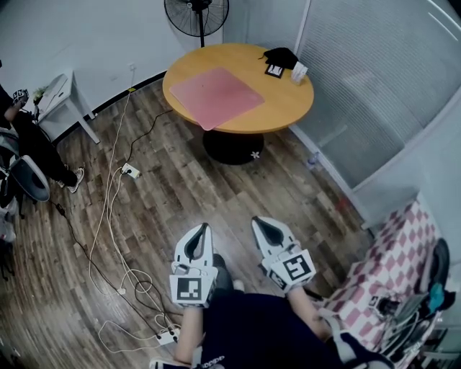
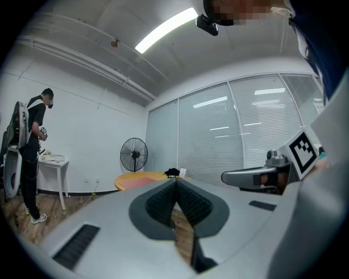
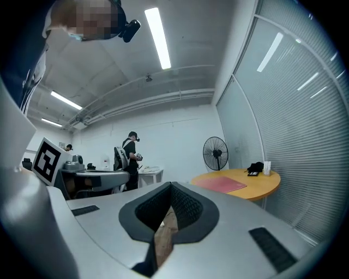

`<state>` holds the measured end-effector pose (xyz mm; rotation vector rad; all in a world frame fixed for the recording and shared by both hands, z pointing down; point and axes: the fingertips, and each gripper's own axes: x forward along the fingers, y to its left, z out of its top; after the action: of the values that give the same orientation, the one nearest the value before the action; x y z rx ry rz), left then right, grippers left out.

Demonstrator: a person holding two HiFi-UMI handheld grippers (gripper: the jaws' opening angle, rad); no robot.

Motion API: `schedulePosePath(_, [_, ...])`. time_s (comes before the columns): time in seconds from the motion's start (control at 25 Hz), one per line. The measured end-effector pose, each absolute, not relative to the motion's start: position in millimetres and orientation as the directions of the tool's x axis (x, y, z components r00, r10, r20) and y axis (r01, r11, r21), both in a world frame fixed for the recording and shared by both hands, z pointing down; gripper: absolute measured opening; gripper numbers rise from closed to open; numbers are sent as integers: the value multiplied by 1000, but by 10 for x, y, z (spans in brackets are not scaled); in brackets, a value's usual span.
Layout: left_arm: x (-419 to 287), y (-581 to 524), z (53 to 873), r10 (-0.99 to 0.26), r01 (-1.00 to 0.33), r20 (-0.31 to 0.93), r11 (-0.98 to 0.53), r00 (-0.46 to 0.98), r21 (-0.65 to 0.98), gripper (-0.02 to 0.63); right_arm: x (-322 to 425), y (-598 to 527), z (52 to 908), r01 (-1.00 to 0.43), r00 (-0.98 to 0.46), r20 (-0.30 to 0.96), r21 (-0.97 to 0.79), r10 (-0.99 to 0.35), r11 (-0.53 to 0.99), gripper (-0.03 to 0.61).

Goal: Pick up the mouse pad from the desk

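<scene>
Both my jaws are pressed together with nothing between them. My left gripper (image 1: pixel 202 230) and right gripper (image 1: pixel 259 225) sit side by side low in the head view, pointing toward 12 o'clock. The pink mouse pad (image 1: pixel 216 96) lies flat on the round wooden worktop (image 1: pixel 284 108) at 12 o'clock, well apart from both grippers, and its near corner reaches the worktop edge. A black object (image 1: pixel 279 56) and a small white box (image 1: pixel 298 71) sit at 2 o'clock from the pad. A standing fan (image 1: pixel 196 13) is beyond the worktop. A power strip (image 1: pixel 130 171) with white cables lies on the wood floor at 10 o'clock. A person (image 1: pixel 29 137) stands by a white side table (image 1: pixel 61 97) at 9 o'clock.
</scene>
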<state>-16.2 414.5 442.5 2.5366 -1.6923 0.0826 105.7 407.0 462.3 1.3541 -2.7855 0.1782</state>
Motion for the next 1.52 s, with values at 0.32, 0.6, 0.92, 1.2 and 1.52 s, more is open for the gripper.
schedulePosePath(0.32, [-407, 3323, 4433, -911, -915, 97, -395, 401, 76, 5, 907, 3325, 4684, -792, -610, 107, -102, -785, 602, 2])
schedulePosePath(0.6, [-706, 2587, 4350, -869, -874, 97, -478, 484, 85, 3, 624, 2583, 4561, -820, -572, 95, -95, -815, 564, 2])
schedulePosePath(0.92, [-1065, 2110, 4376, -873, -877, 94, -473, 479, 80, 3, 378, 2147, 4505, -832, -555, 78, -79, -828, 549, 2])
schedulePosePath(1.2, [-1271, 1842, 4440, -882, -891, 128, -447, 454, 80, 3, 357, 1887, 4496, -843, -537, 76, -81, -840, 532, 2])
schedulePosePath(1.52, [-1191, 1273, 4480, -896, -907, 135, -417, 422, 65, 3, 561, 1238, 4592, -833, -552, 78, -83, -830, 547, 2])
